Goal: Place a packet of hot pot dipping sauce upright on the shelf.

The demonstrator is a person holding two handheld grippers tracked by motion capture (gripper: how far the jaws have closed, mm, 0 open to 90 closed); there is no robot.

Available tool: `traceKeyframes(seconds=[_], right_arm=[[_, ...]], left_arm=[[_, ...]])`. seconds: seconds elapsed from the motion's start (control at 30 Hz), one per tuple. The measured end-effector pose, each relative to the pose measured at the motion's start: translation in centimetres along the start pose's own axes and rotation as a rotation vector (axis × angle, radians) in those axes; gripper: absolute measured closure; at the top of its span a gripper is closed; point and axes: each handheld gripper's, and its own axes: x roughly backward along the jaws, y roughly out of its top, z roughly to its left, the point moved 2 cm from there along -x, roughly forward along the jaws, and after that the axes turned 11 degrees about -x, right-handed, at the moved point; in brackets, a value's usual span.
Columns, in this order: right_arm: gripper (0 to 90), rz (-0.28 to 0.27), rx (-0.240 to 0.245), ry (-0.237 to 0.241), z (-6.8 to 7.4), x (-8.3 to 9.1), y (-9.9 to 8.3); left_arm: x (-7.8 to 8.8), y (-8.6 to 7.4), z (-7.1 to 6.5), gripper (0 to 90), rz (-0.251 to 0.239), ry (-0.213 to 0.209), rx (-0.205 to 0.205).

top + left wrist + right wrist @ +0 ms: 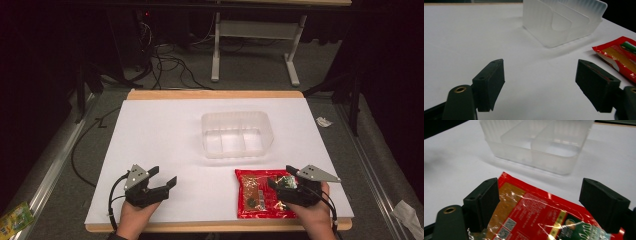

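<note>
While the left gripper [162, 182] waits wide open well off at nine o'clock, the right gripper [280, 181], jaws wide and empty, hovers over the red packet [255, 200] lying at six o'clock of the clear divided container [236, 134].

Divided container [237, 134] sits mid-table [150, 130], toward the far edge. Snack packet [260, 200] lies flat on the near right, in front of the container and apart from it. Right gripper [280, 181] over the packet; left gripper [165, 176] at near left, well apart from both.
</note>
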Motion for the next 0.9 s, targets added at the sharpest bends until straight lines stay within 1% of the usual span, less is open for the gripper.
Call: traceKeyframes(seconds=[0.03, 0.07, 0.1, 0.13, 0.17, 0.2, 0.27, 0.33, 0.4, 0.47, 0.6, 0.67, 0.7, 0.73, 0.83, 0.87, 0.9], right_arm=[[16.2, 0.005, -0.005, -0.004, -0.3, 0.0, -0.1], [16.1, 0.006, -0.010, -0.006, -0.6, 0.1, -0.1], [16.1, 0.006, -0.010, -0.006, -0.6, 0.1, -0.1], [15.8, 0.014, -0.015, -0.010, -1.2, 0.2, -0.4], [15.8, 0.014, -0.015, -0.010, -1.2, 0.2, -0.4], [15.5, 0.021, -0.014, -0.016, -1.6, 0.2, -0.6], [15.3, 0.017, -0.018, -0.017, -1.9, 0.4, -0.7], [14.9, 0.009, -0.008, -0.024, -2.1, 0.7, -0.7], [14.7, 0.004, -0.013, -0.032, -2.2, 1.2, -0.6], [14.7, -0.003, -0.019, -0.035, -2.4, 1.6, -0.6], [14.8, -0.008, -0.041, -0.052, -3.3, 2.9, -0.8], [15.0, -0.008, -0.048, -0.080, -4.2, 3.7, -1.3], [15.0, -0.008, -0.048, -0.080, -4.2, 3.7, -1.3], [15.4, 0.005, -0.078, -0.110, -5.6, 4.4, -2.0], [17.2, 0.029, -0.116, -0.144, -7.1, 4.9, -3.1], [18.6, 0.037, -0.124, -0.150, -7.5, 5.0, -3.4], [20.3, 0.046, -0.150, -0.145, -7.9, 5.0, -3.7]], left_arm=[[-0.1, 0.1, -0.1, 23.2, -0.001, -0.001, -0.017], [-0.1, 0.2, -0.2, 23.1, -0.007, -0.004, -0.022], [-0.1, 0.2, -0.2, 23.1, -0.007, -0.004, -0.022], [-0.2, 0.4, -0.4, 23.2, -0.014, -0.006, -0.026], [-0.2, 0.4, -0.4, 23.2, -0.014, -0.006, -0.026], [-0.3, 0.6, -0.6, 23.2, -0.020, -0.012, -0.025], [-0.3, 0.7, -0.8, 23.0, -0.022, -0.014, -0.039], [-0.3, 0.8, -1.0, 21.9, -0.024, -0.012, -0.052], [-0.3, 0.8, -1.2, 20.5, -0.023, -0.008, -0.072], [-0.2, 0.8, -1.3, 18.7, -0.027, -0.002, -0.083], [0.0, 0.7, -1.2, 15.7, -0.023, -0.001, -0.081], [0.1, 0.7, -1.3, 15.4, -0.022, -0.002, -0.083], [0.1, 0.7, -1.3, 15.3, -0.022, -0.002, -0.083], [0.0, 0.6, -1.3, 15.2, -0.018, -0.005, -0.088], [-0.3, 0.7, -1.4, 15.7, -0.015, -0.020, -0.083], [-0.4, 0.7, -1.5, 16.0, -0.013, -0.025, -0.084], [-0.5, 0.7, -1.5, 16.7, -0.012, -0.028, -0.087]])
